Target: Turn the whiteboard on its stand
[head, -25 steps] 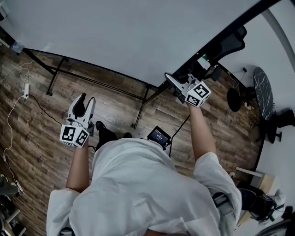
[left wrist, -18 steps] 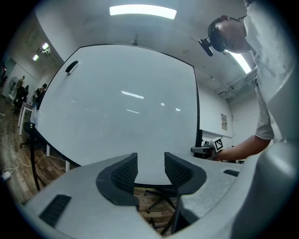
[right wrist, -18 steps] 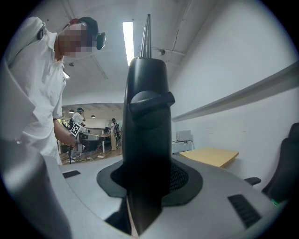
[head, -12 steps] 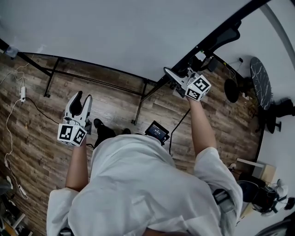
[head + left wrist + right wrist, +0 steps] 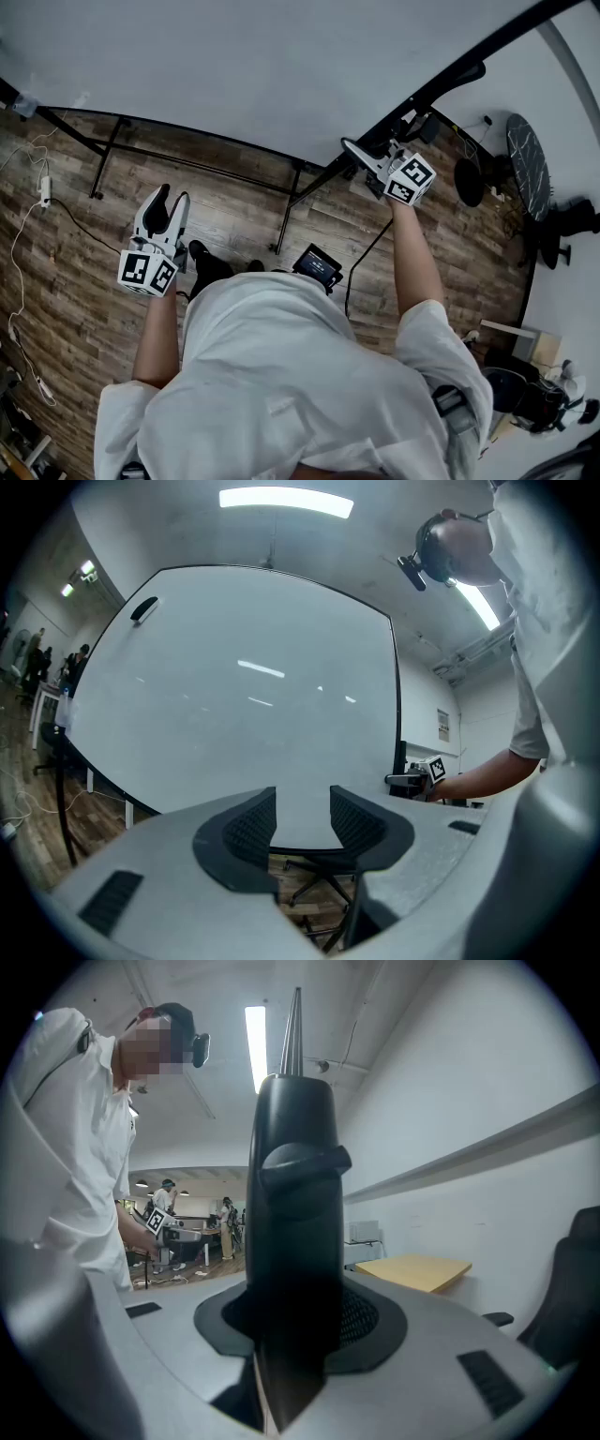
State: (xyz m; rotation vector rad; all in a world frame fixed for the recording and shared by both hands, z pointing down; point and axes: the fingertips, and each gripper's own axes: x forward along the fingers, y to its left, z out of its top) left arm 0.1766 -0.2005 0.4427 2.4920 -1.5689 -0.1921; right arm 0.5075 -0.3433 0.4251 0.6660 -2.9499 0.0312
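The big whiteboard point(image 5: 244, 66) fills the top of the head view, its black-framed side edge running diagonally at the right. My right gripper point(image 5: 361, 159) is shut on that frame edge; in the right gripper view the black frame point(image 5: 295, 1194) stands upright between the jaws of the right gripper point(image 5: 300, 1316). My left gripper point(image 5: 164, 202) is held low at the left, open and holding nothing. In the left gripper view the left gripper point(image 5: 302, 822) faces the whiteboard point(image 5: 244, 686) with a gap to it. The stand's black legs point(image 5: 187, 164) rest on the wooden floor.
A black office chair point(image 5: 469, 84) stands behind the board's right edge. A small screen device point(image 5: 317, 265) lies on the floor by my feet, cables point(image 5: 28, 216) trail at the left, and a dark round table point(image 5: 527, 173) is at the far right. A yellowish desk point(image 5: 412, 1269) is by the wall.
My right gripper has shifted a little to the right and upward in the picture, with the board's frame edge still in it. The left gripper has hardly moved.
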